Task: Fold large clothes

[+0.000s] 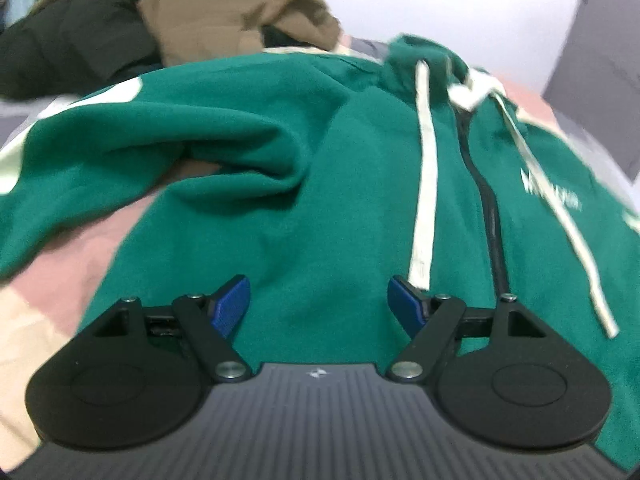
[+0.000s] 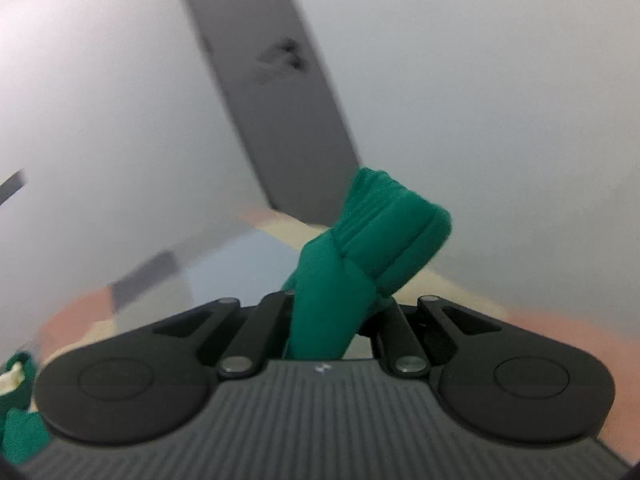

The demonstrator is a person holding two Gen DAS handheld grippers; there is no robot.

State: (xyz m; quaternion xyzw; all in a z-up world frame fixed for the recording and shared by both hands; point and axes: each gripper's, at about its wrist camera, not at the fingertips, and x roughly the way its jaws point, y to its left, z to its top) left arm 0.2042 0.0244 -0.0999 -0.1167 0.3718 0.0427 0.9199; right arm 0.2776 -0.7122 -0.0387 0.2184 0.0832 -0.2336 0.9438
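In the left wrist view we look down at a slant on a green hoodie spread front up over a bedcover of pink and cream blocks. The left gripper hangs over the lower front of the hoodie with its blue pads wide apart and nothing between them; whether the pads touch the cloth beneath we cannot tell. A cream drawstring runs down the hoodie to just beside the right-hand pad, and the dark zipper lies a little farther to that side. A sleeve is bunched on the hoodie's left part, with the pink cover showing under its fold. Beyond the hoodie's far edge lies a heap of brown and black clothes.

In the right wrist view the right gripper points nearly level and is rolled, so the pale wall and its grey panel stand tilted behind it. Its jaws are closed on a ribbed green cuff, which rises out of the grip and flops over to the right. The pads themselves are hidden by the cloth. More of the hoodie shows at the lower left corner, below the gripper.
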